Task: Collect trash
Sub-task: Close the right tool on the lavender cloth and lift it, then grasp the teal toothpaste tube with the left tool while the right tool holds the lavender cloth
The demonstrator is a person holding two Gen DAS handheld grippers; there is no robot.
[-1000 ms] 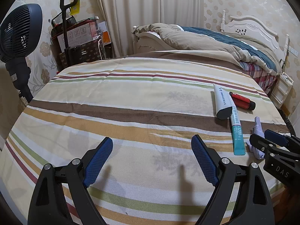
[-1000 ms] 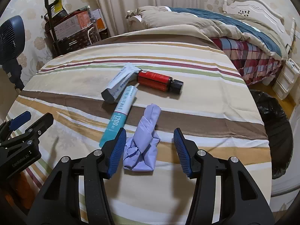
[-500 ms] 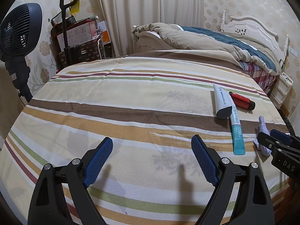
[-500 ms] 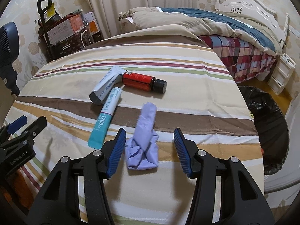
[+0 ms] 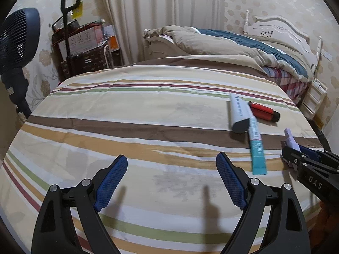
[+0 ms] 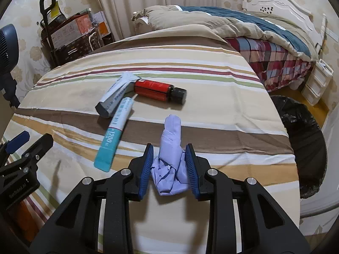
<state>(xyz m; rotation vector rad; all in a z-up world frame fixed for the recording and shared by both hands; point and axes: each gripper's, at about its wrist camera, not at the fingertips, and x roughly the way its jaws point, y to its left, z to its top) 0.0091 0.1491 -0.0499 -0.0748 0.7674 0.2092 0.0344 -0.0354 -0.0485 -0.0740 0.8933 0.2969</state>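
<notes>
A crumpled lilac paper wad [image 6: 171,131] lies on the striped tablecloth [image 6: 211,110]. My right gripper [image 6: 169,148] has its jaws closing on the wad's lower part, and both blue pads touch it. In the left wrist view the wad [image 5: 291,136] shows just beyond the right gripper [image 5: 296,154]. Beside it lie a teal tube [image 6: 113,135], a grey-white tube [image 6: 115,96] and a red bottle with a black cap [image 6: 156,90]. My left gripper [image 5: 171,156] hangs open over bare cloth to the left, nothing between its fingers.
A bin lined with a black bag [image 6: 300,131] stands off the table's right edge. Behind the table is a bed with a rumpled duvet [image 6: 243,23]. A dark fan [image 5: 19,36] and a cart of boxes [image 5: 84,48] stand at the left.
The right gripper's jaws have narrowed from wide apart around the lilac wad to touching it on both sides. The left gripper has stayed still and open.
</notes>
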